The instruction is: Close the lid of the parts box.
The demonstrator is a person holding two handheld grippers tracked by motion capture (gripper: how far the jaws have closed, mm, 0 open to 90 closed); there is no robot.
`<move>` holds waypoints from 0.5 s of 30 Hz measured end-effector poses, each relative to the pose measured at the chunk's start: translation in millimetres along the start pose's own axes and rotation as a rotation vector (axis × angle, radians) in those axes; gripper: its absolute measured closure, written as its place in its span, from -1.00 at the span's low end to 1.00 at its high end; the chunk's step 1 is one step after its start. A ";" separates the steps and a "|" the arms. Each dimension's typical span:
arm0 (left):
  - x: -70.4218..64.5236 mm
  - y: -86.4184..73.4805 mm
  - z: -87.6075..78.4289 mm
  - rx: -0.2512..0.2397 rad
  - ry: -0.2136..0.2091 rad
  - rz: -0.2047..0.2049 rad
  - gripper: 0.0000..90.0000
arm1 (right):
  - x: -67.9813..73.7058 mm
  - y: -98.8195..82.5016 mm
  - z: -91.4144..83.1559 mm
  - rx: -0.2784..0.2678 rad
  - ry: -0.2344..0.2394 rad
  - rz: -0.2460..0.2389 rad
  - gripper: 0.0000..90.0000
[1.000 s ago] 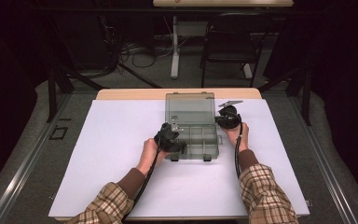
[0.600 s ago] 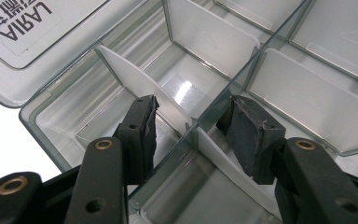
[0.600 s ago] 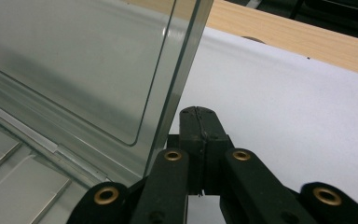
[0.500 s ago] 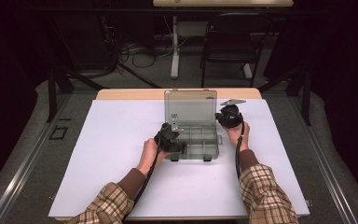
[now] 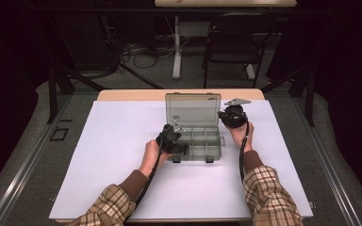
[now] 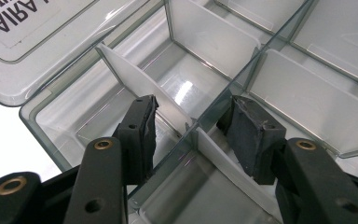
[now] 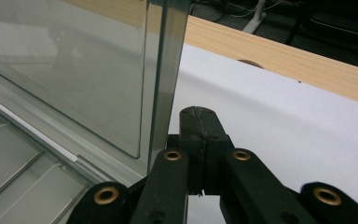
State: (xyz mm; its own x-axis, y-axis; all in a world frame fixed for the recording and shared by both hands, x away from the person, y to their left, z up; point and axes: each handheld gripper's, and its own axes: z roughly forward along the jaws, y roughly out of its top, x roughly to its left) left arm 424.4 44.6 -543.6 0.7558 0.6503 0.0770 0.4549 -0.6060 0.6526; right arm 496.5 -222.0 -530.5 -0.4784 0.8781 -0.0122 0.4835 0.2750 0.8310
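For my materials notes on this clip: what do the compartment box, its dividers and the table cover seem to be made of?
Compartment box: likely hard smoky-clear plastic, glossy; the tray bottom shows through its walls and its raised lid catches glare. Dividers: thin, paler, probably the same kind of plastic, more frosted. Table cover: matte white sheet, paper or laminate, hard to tell, over a wooden-looking tabletop.

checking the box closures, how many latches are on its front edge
2: left latch by the left gripper, right latch further along the box front edge. Others may be hidden.
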 end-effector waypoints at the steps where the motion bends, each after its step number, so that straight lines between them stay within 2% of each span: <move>1: 0.0 0.0 0.0 0.000 -0.001 0.000 0.15 | -0.2 0.5 -0.8 0.002 0.004 -0.003 1.00; 6: -0.1 0.0 0.0 0.000 0.001 -0.002 0.15 | -0.5 1.8 -3.8 -0.007 0.012 -0.019 1.00; 15: 0.0 -0.2 0.1 -0.002 0.001 -0.004 0.14 | -0.2 2.9 -6.8 -0.019 0.018 -0.019 1.00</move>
State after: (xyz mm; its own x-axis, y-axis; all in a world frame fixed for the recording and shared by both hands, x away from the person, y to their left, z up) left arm 424.3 44.6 -543.8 0.7535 0.6532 0.0750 0.4572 -0.6025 0.6542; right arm 493.0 -224.0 -524.3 -0.5009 0.8653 -0.0182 0.4604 0.2841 0.8410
